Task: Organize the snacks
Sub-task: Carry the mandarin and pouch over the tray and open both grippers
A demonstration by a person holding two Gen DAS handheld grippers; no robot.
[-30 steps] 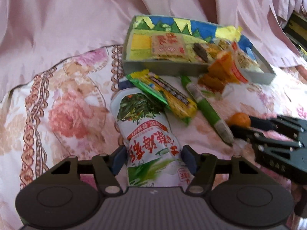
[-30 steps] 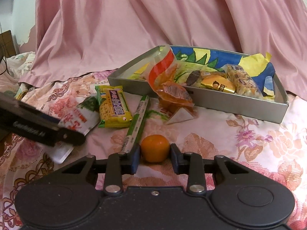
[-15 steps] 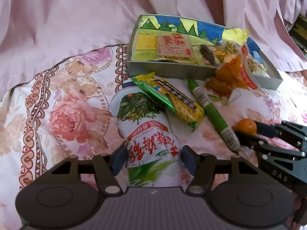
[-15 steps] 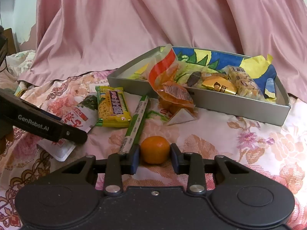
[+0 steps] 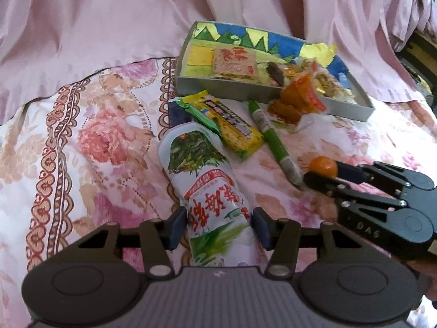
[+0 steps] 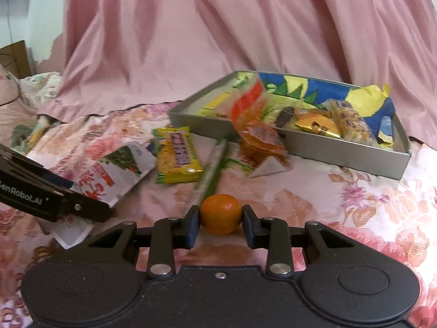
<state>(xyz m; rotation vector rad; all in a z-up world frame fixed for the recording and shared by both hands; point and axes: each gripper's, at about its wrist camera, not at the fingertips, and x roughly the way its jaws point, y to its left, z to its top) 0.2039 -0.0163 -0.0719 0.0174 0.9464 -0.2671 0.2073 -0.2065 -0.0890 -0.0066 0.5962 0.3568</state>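
**Organize snacks: partly done, two items in hand, four still loose**

Left gripper (image 5: 215, 225): your jaws are closing around the white-and-green snack pouch (image 5: 210, 188). The pouch sits between the pads, lying on the floral bedspread (image 5: 82, 147); the sides look just about touched, and I can't tell if the pinch is firm yet.

Right gripper (image 6: 220, 225): jaws narrow, clamped on the small orange (image 6: 220, 213). It's low over the bedspread, short of the tray (image 6: 347, 147).

Done so far, judging by the tray contents: a flat biscuit pack (image 5: 235, 64), a gold-wrapped piece (image 6: 316, 125), a dark wrapped candy (image 6: 285, 116) and a clear pack of round snacks (image 6: 349, 123) are inside.

Still outside the tray:
- the pouch, in your left jaws
- the orange, in your right jaws
- yellow-green bar (image 6: 177, 155), on the bedspread beside the pouch
- green stick (image 5: 273, 139), lying between the bar and the orange
- orange-red clear bag (image 6: 258, 134), propped against the tray's near wall, not in it
- small white triangle pack (image 6: 265, 168), just under that bag

My read: roughly half done. The tray's left half has room.
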